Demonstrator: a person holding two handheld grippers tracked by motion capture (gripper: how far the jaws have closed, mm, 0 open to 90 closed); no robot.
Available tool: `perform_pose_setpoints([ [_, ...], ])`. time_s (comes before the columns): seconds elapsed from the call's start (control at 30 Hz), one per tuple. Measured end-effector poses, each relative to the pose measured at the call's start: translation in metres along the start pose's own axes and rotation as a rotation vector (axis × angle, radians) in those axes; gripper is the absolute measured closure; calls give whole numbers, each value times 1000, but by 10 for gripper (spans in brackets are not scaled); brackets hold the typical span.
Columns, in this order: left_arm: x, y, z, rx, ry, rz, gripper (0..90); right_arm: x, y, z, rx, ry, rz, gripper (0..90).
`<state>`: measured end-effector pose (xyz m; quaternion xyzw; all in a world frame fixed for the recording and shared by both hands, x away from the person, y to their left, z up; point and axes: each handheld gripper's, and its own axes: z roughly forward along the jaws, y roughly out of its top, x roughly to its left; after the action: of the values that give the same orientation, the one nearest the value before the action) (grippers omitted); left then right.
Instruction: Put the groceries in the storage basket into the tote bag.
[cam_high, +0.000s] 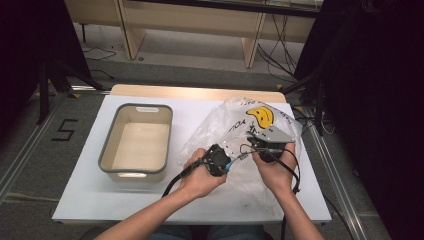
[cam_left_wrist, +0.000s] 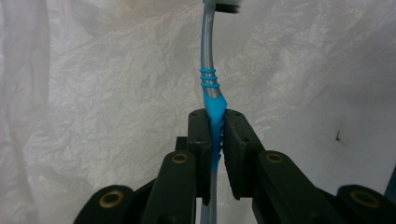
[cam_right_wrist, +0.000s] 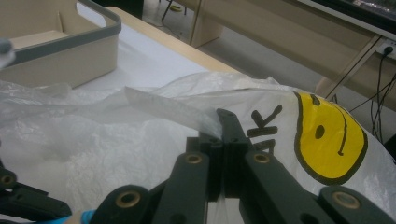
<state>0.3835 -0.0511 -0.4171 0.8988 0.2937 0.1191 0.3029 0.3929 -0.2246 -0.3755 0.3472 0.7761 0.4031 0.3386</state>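
Left of centre in the high view sits a beige bin (cam_high: 136, 144) with a grey rim, nothing inside it, resting on the white table (cam_high: 90, 185). It turns up again at the upper left of the right gripper view. A strip of bare wood (cam_high: 195, 92) runs along the table's far edge. Across the top of the frame stands pale wooden furniture (cam_high: 200, 22), with black cables (cam_high: 272, 55) trailing beneath at upper right. At left, a "5" (cam_high: 65, 129) is marked on the grey floor.
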Motion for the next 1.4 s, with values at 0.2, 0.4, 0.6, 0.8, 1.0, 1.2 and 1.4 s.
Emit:
perform_pose_setpoints([
  [0.2, 0, 5, 5, -2, 13, 4, 811, -2, -1, -1, 0, -2, 4, 900],
  [0.4, 1, 7, 8, 1, 21, 5, 811, -2, -1, -1, -3, -1, 4, 900],
  [0.6, 3, 11, 9, -2, 29, 0, 811, -1, 0, 0, 1, 2, 2, 900],
  [0.8, 4, 12, 13, 8, 41, 2, 811, 0, 0, 0, -3, 2, 3, 900],
  [1.0, 6, 14, 19, 13, 64, 1, 811, 0, 0, -1, -2, 6, 1, 900],
  [1.2, 7, 16, 23, 3, 89, -9, 811, 0, 0, 0, -3, 10, 3, 900],
  [1.4, 9, 18, 25, -26, 117, -10, 811, 2, 0, 0, -2, 16, -1, 900],
])
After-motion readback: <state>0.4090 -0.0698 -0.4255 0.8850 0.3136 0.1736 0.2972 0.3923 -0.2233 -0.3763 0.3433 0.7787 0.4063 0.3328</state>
